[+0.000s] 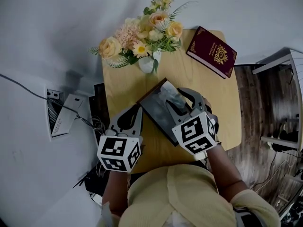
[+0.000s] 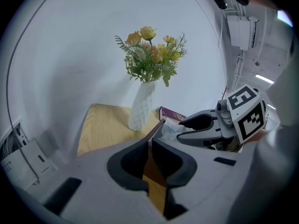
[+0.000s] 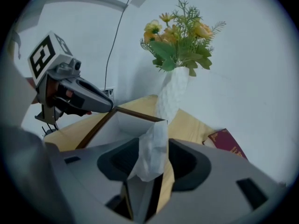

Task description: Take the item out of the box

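— Head view first: how do the fingers stand?
— The right gripper (image 1: 173, 96) hangs over the dark box (image 1: 158, 111) mid-frame; the left gripper (image 1: 136, 111) sits at its lower-left edge. Bare wooden table (image 1: 222, 89) lies to the right.
— And the left gripper view?
— Jaws clenched on the box's thin brown rim.
— The right gripper view?
— Pinched on a crinkled white tissue (image 3: 152, 155) (soft, thin) at centre frame, held over the box's open top.
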